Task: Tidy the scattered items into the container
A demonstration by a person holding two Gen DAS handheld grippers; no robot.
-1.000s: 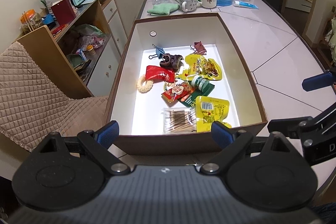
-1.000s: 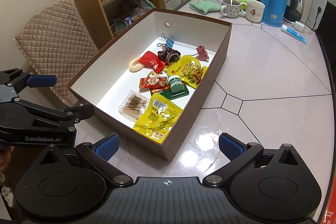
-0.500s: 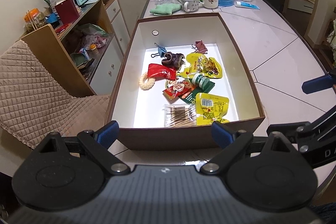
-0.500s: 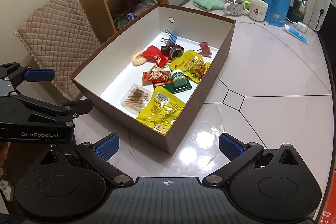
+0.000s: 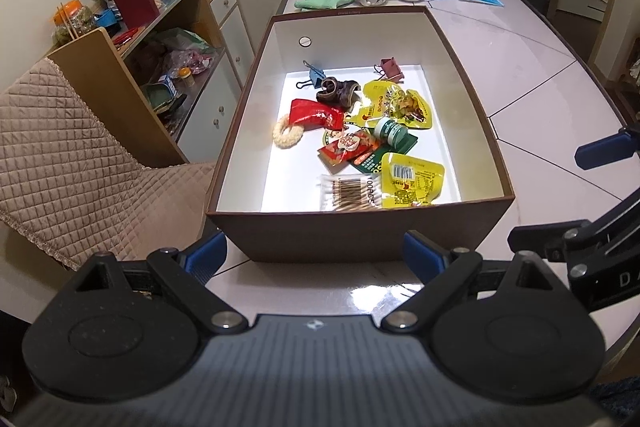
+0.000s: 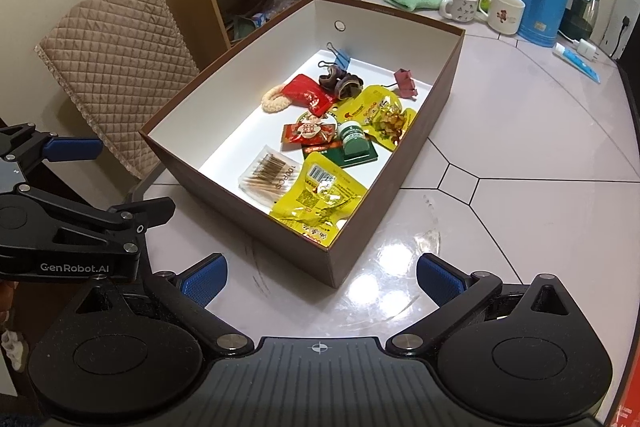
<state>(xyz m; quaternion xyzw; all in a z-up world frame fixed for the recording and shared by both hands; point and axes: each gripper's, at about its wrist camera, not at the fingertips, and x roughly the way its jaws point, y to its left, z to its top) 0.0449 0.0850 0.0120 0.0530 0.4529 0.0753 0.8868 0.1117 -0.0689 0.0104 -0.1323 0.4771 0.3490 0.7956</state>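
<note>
Right now the pale tiled table (image 6: pixel 520 131) stretches out ahead of both your tools. On it, just beyond your left gripper (image 5: pixel 316 253), sits the brown box (image 5: pixel 360 235) with its white inside. Your right gripper (image 6: pixel 320 279) faces the box's near corner. Both tools stand wide apart at the jaws and hold nothing. Inside the box, nearest you, lie a yellow snack pouch (image 5: pixel 412 179) and a cotton swab pack (image 5: pixel 348 191) touching it. Farther in are a red packet (image 5: pixel 316 114), a green bottle (image 5: pixel 390 131) and two binder clips (image 5: pixel 314 75) by the far wall.
</note>
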